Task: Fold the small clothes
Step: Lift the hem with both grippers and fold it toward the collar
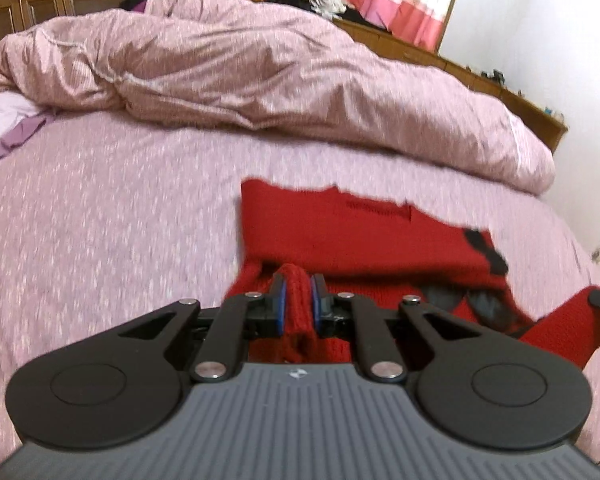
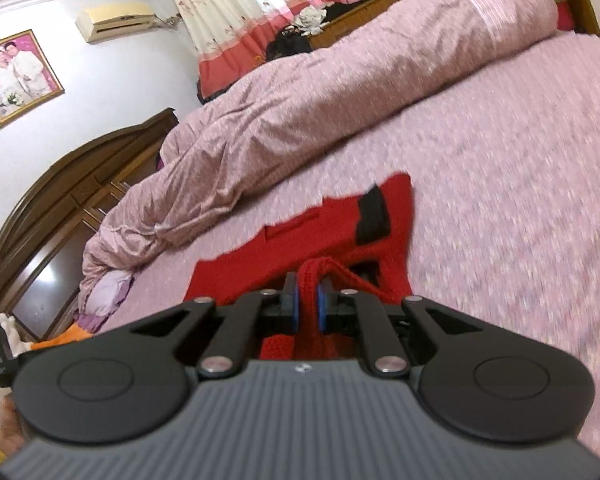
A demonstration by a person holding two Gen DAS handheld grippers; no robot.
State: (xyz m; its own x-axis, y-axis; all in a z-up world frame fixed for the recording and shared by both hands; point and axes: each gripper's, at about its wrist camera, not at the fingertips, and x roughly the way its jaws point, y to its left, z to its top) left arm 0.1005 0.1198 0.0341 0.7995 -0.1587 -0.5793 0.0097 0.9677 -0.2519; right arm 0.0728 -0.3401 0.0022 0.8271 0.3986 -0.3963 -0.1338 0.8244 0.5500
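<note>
On the pink bed (image 1: 100,220) lies one red sweater (image 1: 340,232), long axis across; two grippers, left (image 1: 299,296) and right (image 2: 307,300), each pinch its knit.

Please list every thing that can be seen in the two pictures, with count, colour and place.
sweater: one, red with black patches, flat on the bed, near edge lifted
bed: one, pink speckled sheet, under everything
duvet: one, pink, bunched along the far side of the bed
pillow: one, pale purple, at the head of the bed
curtain: one, cream and red, at the window
wardrobe: one, dark brown wood, beside the bed
photo: one, gold frame, on the wall
air conditioner: one, cream, high on the wall
left hand-held gripper: one, black, shut on the sweater
right hand-held gripper: one, black, shut on the sweater
</note>
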